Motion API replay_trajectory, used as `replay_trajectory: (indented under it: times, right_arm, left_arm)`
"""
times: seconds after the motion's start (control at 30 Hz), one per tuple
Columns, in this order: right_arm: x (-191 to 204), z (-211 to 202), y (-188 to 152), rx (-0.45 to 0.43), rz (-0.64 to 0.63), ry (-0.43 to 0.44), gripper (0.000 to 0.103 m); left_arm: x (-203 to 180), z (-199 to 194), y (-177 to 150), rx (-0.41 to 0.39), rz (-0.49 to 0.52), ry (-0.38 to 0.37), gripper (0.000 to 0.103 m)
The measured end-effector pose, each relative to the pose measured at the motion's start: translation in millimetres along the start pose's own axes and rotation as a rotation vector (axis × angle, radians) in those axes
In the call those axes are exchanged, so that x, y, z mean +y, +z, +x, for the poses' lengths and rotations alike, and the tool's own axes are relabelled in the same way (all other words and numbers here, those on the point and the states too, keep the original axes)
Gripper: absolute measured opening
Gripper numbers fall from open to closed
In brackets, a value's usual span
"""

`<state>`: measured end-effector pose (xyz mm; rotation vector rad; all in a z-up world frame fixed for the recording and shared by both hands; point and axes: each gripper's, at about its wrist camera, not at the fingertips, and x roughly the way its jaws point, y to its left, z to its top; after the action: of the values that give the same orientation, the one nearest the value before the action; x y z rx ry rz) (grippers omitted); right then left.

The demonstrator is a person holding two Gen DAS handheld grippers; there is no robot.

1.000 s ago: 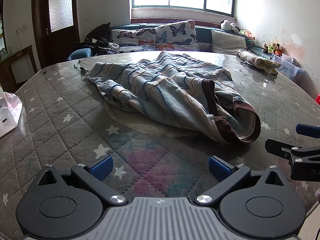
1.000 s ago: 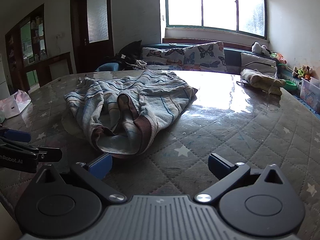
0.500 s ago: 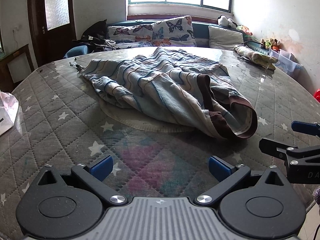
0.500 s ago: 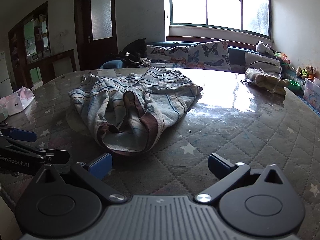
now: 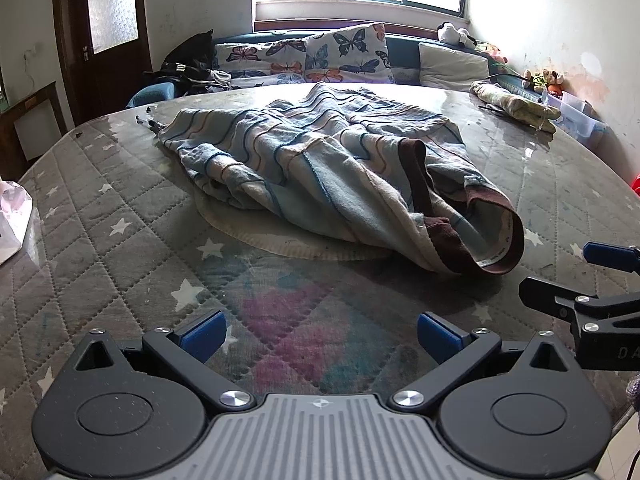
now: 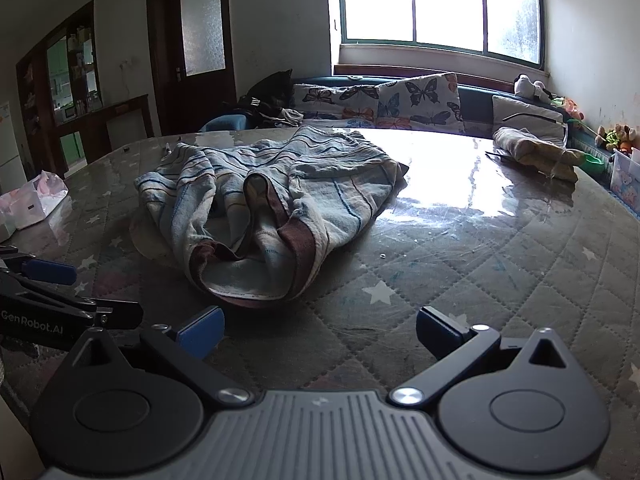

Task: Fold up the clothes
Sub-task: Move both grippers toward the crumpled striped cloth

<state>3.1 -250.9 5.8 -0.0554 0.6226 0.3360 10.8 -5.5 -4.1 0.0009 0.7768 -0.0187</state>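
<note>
The blue striped knit garment with brown hem (image 5: 320, 168) lies crumpled mid-surface, unfolded. Left gripper (image 5: 318, 336) and right gripper (image 6: 320, 330): jaws released, empty. Grip the hem corners evenly, one per gripper.

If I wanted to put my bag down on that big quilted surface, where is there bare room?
The widest bare stretch lies right of the striped garment, between it and the folded cloth near the far right edge. Another runs along the near edge, between the garment's brown hem and the open left gripper and right gripper. The middle is taken; the white bag crowds the left edge.
</note>
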Motion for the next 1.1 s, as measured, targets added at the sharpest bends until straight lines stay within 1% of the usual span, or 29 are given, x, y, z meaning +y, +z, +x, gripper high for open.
replay_trajectory:
  times: [0.57,0.93,1.1]
  right_arm:
    - [-2,14,2,0.036,0.009,0.011,0.103]
    - [-2,19,6,0.035,0.022,0.024,0.103]
    - [-5,19,10,0.03,0.029,0.026,0.103]
  left_arm:
    - [3,14,8,0.035,-0.007,0.005,0.103]
    - [5,18,16,0.032,-0.008,0.004,0.103]
    - [10,19,24,0.016,-0.021,0.017,0.103]
